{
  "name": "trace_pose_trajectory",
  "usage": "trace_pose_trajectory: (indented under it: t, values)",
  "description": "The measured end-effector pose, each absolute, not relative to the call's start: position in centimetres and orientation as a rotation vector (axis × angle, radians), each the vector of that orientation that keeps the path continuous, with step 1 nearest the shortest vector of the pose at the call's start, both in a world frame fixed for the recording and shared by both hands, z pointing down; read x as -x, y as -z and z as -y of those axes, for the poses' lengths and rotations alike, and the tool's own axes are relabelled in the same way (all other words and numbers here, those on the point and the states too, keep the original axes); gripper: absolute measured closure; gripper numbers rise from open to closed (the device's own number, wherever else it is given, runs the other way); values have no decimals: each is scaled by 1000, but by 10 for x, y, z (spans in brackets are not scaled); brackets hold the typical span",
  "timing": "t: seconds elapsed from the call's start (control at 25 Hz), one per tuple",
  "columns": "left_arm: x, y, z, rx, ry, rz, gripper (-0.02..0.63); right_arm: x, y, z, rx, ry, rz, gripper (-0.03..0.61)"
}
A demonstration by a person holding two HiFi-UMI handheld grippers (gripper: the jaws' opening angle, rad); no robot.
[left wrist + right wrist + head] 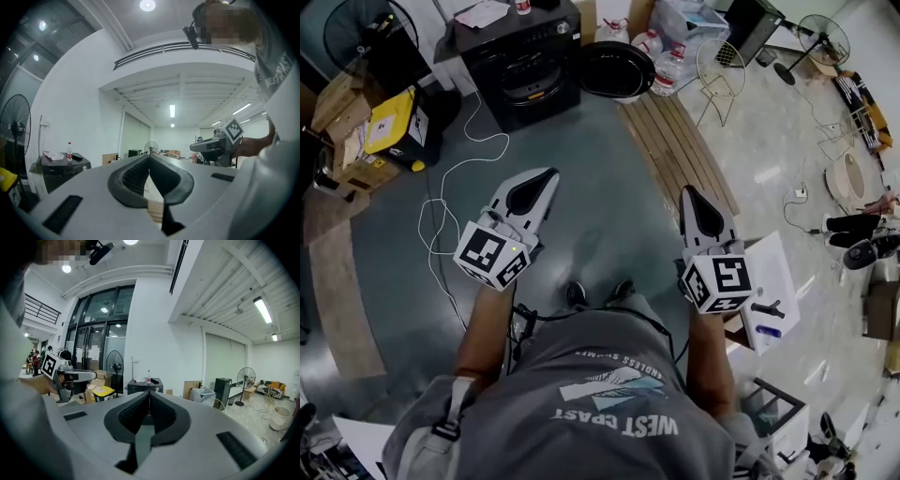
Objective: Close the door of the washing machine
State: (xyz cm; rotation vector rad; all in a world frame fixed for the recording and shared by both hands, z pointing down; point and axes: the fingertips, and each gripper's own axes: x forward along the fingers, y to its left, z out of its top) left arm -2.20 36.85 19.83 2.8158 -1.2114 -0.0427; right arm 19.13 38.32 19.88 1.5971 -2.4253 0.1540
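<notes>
The black washing machine [525, 66] stands at the far side of the grey floor, well ahead of me. Its round dark door [614, 67] hangs swung open at the machine's right. The machine also shows small in the left gripper view [63, 168] and in the right gripper view [143, 386]. My left gripper [551, 174] is shut and empty, pointing toward the machine from some way off. My right gripper [686, 191] is held beside it, also shut with nothing between its jaws. Both grippers are far from the door.
A white cable [455, 178] loops over the floor at the left. Wooden planks [675, 141] lie right of the machine, with water bottles [670, 66] and a wire chair [720, 66] behind them. Cardboard boxes [356, 131] and a fan [356, 37] stand at the left.
</notes>
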Motion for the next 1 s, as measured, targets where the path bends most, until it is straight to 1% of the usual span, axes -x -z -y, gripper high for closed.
trace_pose_trajectory:
  t: [0.56, 1.0]
  values:
    - [2, -207, -323, -2791, -27, 1264, 595, -220, -212, -323, -1571, -183, 2463, 549]
    - [-45, -210, -264, -2767, -89, 1330, 595, -265, -223, -250, -1512, -224, 2520, 549]
